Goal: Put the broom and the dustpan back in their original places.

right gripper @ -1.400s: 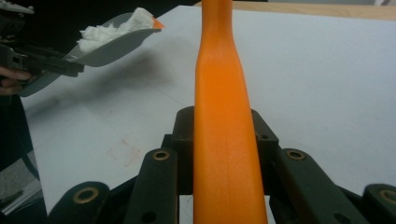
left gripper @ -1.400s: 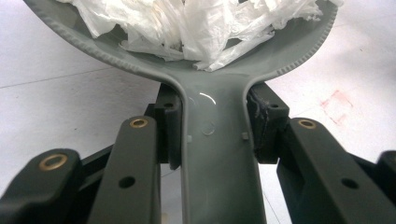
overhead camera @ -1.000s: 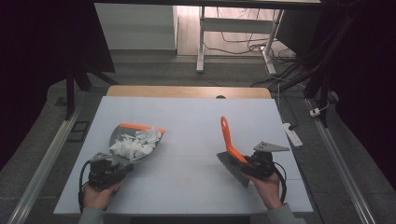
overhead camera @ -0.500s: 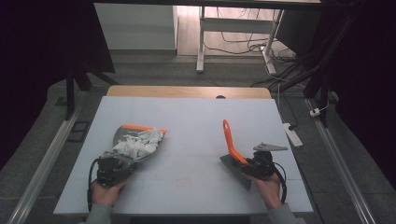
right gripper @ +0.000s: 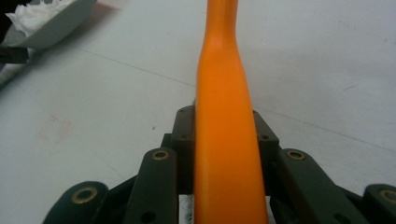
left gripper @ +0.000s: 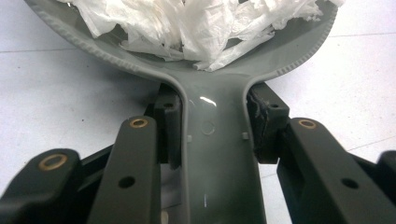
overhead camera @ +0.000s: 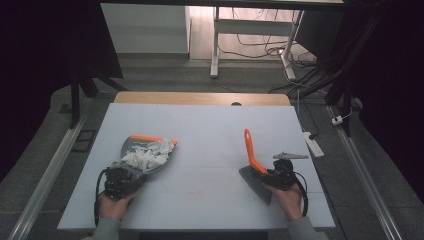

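White tabletop (overhead camera: 210, 145) fills most of the high view, with dark floor and cables past its far edge. Nearest the person, the left gripper (overhead camera: 120, 181) sits near the front left of the table, its jaws clamped on the grey handle of a dustpan (overhead camera: 145, 152) — in the left gripper view the pads (left gripper: 169, 130) press right up against both sides of that handle. The pan stretches away from the gripper toward the table's middle, orange strip along its far lip, and it's loaded with a pile of crumpled white paper (overhead camera: 147, 154).

Over on the right, the right gripper (overhead camera: 280, 172) is at about the same depth, jaws closed narrow on the orange handle of a brush (overhead camera: 251, 152). The handle runs straight out between the jaws in the right gripper view, and the brush's dark head rests on the table beside the hand. Dustpan and brush are well apart, bare table between them.

Further back — a wooden strip (overhead camera: 200, 98) along the far table edge, then desk legs.
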